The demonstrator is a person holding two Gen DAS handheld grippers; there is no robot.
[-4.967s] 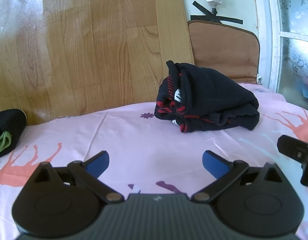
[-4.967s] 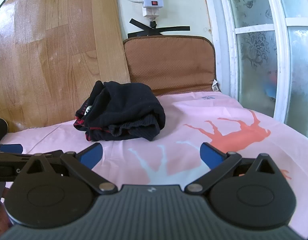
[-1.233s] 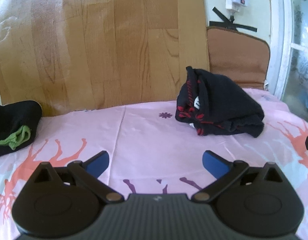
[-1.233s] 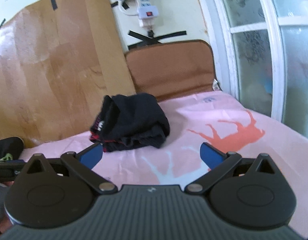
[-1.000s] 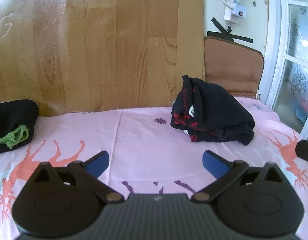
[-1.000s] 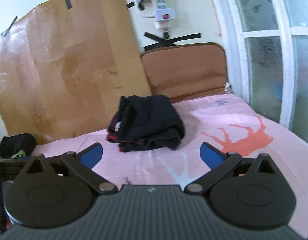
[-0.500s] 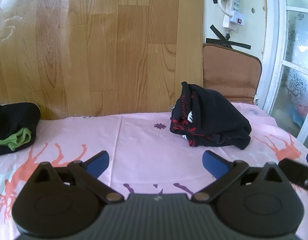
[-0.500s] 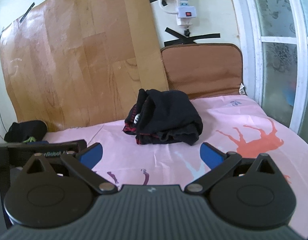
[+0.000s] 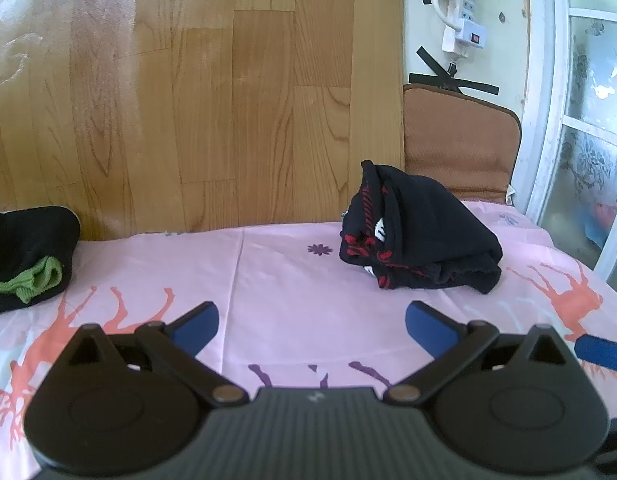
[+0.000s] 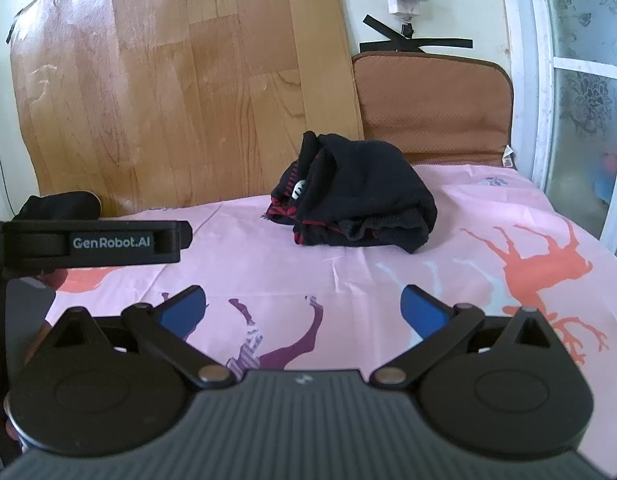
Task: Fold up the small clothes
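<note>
Both the left gripper [image 9: 310,326] and right gripper [image 10: 302,306] hover spread apart, empty, over the pink sheet [image 9: 276,280]. Farther back lies the folded black garment [image 9: 418,236] (red trim showing), near the wood-grain board [image 9: 228,100].

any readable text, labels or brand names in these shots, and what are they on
"GenRobot.AI": on the side of the left tool, seen from the right wrist view.
White patch on the black folded garment: too small and creased to read.
Mark on each tool body: a logo, no letters.

Pink sheet [image 9: 292,300]; black bundle [image 9: 420,240]; black-green bundle [image 9: 24,256]
</note>
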